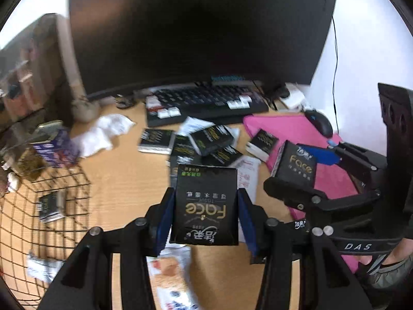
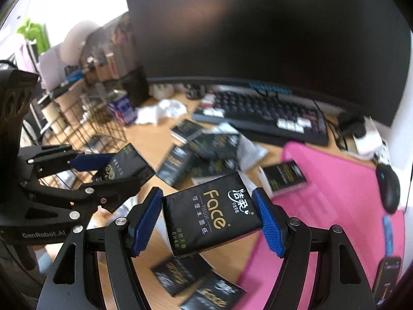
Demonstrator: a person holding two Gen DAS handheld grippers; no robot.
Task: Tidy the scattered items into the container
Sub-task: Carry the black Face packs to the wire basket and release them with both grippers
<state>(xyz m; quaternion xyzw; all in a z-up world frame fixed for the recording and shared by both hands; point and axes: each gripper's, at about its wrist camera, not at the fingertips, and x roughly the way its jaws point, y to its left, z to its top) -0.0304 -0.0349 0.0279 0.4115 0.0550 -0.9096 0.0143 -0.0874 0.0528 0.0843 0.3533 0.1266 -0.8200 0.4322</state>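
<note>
Gripping one black tissue pack each, both grippers are up off the desk (image 1: 124, 175) with their loads. The left gripper (image 1: 206, 206) has its blue fingers (image 1: 165, 219) clamped on the long sides of its tissue pack (image 1: 205, 201), so the pack's long axis runs straight ahead along the fingers. The right gripper (image 2: 210, 214) is clamped the other way: its fingers (image 2: 269, 222) press on the short ends of its own pack (image 2: 210, 211), whose long axis lies crosswise between them, tilted a little. Neither pack touches the desk.

What the coming move turns on is where the wire basket (image 1: 51, 206) lies. It sits at the left edge of the desk, just to the left of the left gripper and near it, with one black pack already lying inside. From the right gripper the same basket is well apart, beyond the left gripper. So the left hand looks the nearer one to drop first, and the right would have to cross over the clutter.

Farther out, the loose pile of black packs (image 1: 204, 144) is scattered mid-desk, one of them resting on the pink mat (image 1: 296, 129). Beyond these are the keyboard (image 1: 206, 100), the mouse (image 1: 320, 122) and the dark monitor (image 1: 201, 25).
</note>
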